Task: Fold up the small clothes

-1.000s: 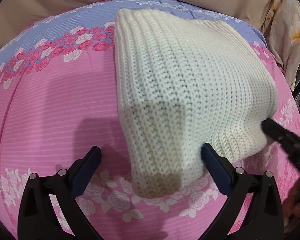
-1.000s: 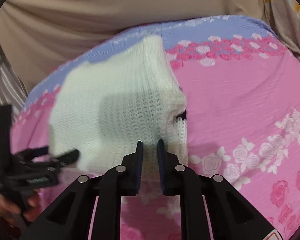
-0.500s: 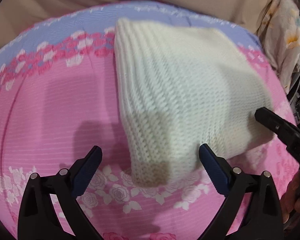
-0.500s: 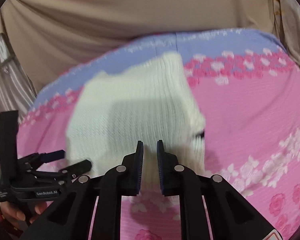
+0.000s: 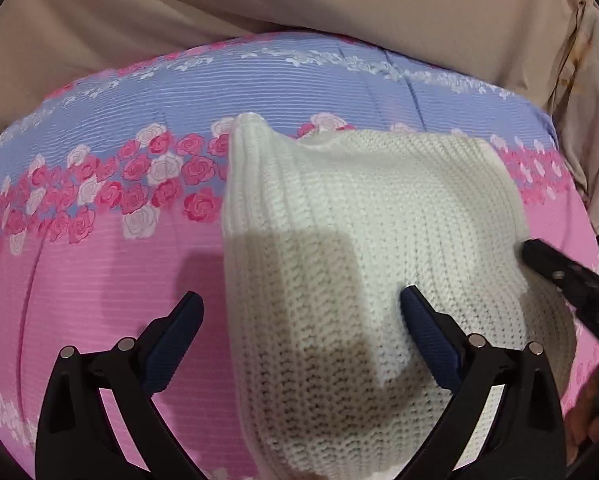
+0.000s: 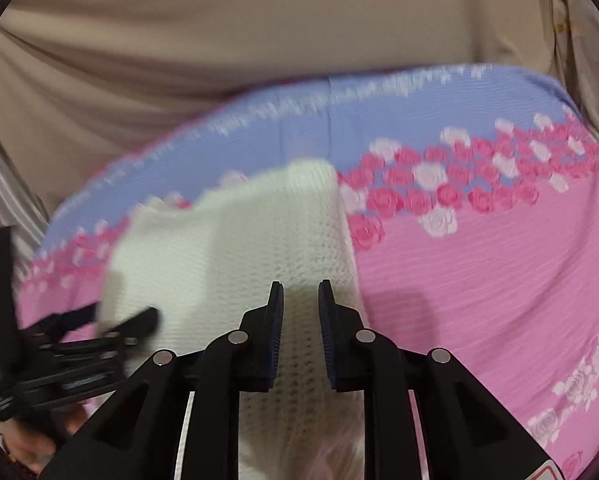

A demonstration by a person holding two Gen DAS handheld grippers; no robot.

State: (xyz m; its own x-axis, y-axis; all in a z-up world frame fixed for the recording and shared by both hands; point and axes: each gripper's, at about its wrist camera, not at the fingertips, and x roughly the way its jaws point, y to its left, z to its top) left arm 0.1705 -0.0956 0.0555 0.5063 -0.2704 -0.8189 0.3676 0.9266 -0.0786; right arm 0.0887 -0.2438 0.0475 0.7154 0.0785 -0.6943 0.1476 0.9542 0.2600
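Observation:
A folded white knit garment (image 5: 359, 240) lies on a pink and blue flowered bedspread (image 5: 99, 280). My left gripper (image 5: 301, 304) is open wide and low over the garment's near left part. Its left finger is over the bedspread and its right finger over the knit. In the right wrist view the left gripper (image 6: 115, 316) sits at the garment's (image 6: 239, 248) left edge. My right gripper (image 6: 301, 300) is shut on the garment's near right edge, with knit showing in the narrow gap. From the left wrist view, the right gripper (image 5: 559, 276) meets the garment's right side.
Beige fabric (image 5: 299, 8) rises behind the bed's far edge. A flowered cloth (image 5: 595, 80) hangs at the far right. A hand (image 6: 27, 440) holds the left gripper's body. Bare pink bedspread (image 6: 479, 300) stretches to the right of the garment.
Both grippers moved forward toward the far edge of the bed. The garment now reaches further between the left gripper's open fingers. The right gripper's gap stays narrow on the knit.

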